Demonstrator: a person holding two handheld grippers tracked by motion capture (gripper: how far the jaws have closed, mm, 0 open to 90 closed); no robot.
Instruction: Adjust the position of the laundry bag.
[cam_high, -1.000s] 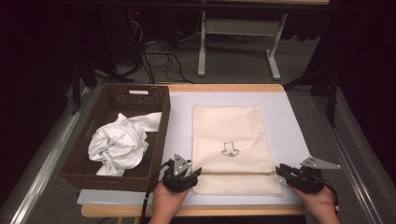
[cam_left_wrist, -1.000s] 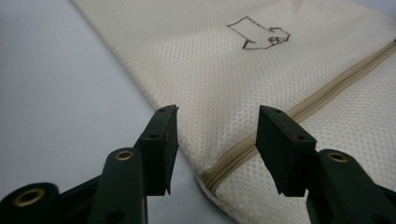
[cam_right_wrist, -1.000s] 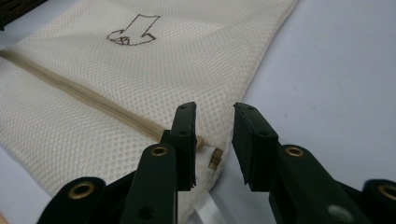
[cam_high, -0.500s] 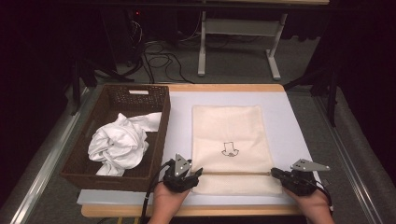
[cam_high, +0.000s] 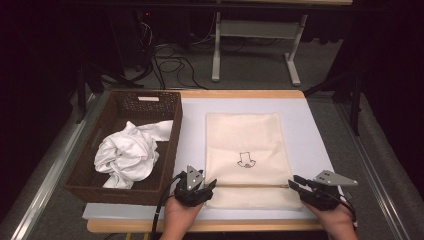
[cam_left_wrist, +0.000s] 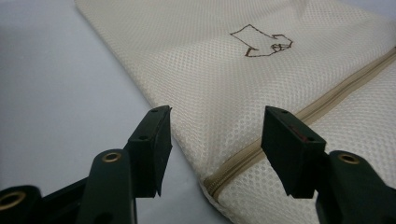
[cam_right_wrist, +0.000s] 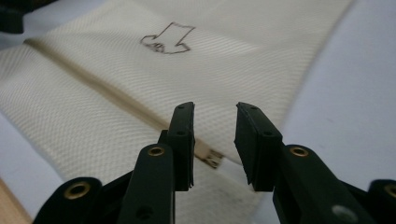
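Cream mesh bag (cam_high: 247, 157) flat on white mat (cam_high: 310, 130) at centre of bench (cam_high: 240, 94), small outline print (cam_high: 246, 160) midway, zipper (cam_high: 250, 186) across near end. Left gripper (cam_high: 207, 187) at near-left zipper corner, jaws wide apart, straddling zipper end (cam_left_wrist: 215, 186), gripping nothing. Right gripper (cam_high: 295, 184) at near-right corner, jaws parted by a narrower gap, metal zipper pull (cam_right_wrist: 212, 158) just ahead between them, not held. Brown wicker basket (cam_high: 170, 145) just left of bag, crumpled white cloth (cam_high: 127, 155) inside. No obstruction between jaws and bag. Cables (cam_high: 170, 60) and table legs (cam_high: 250, 45) on floor beyond.
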